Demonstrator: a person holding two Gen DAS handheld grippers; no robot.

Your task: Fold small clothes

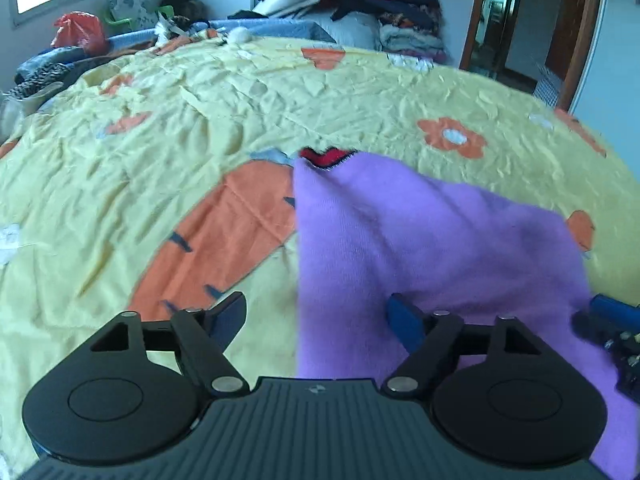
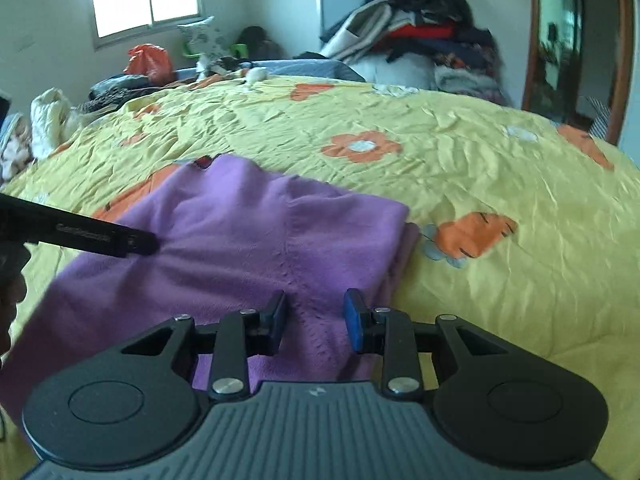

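A small purple garment [image 1: 420,240] with a red and black trim [image 1: 326,157] at its far end lies on the yellow bedspread [image 1: 200,120]. My left gripper [image 1: 316,316] is open over the garment's left edge, its right finger on the cloth. In the right wrist view the garment [image 2: 248,240] lies folded over, with a fold edge at its right. My right gripper [image 2: 314,318] is open, low over the garment's near part. The left gripper's finger [image 2: 132,240] shows as a black bar reaching in from the left above the cloth.
The bedspread has orange carrot [image 1: 224,232] and flower [image 1: 452,136] prints. A tall pile of clothes [image 1: 372,4] stands at the far edge of the bed. A red bag [image 1: 78,32] and more cloth lie far left. A wooden-framed doorway [image 1: 532,20] is at the right.
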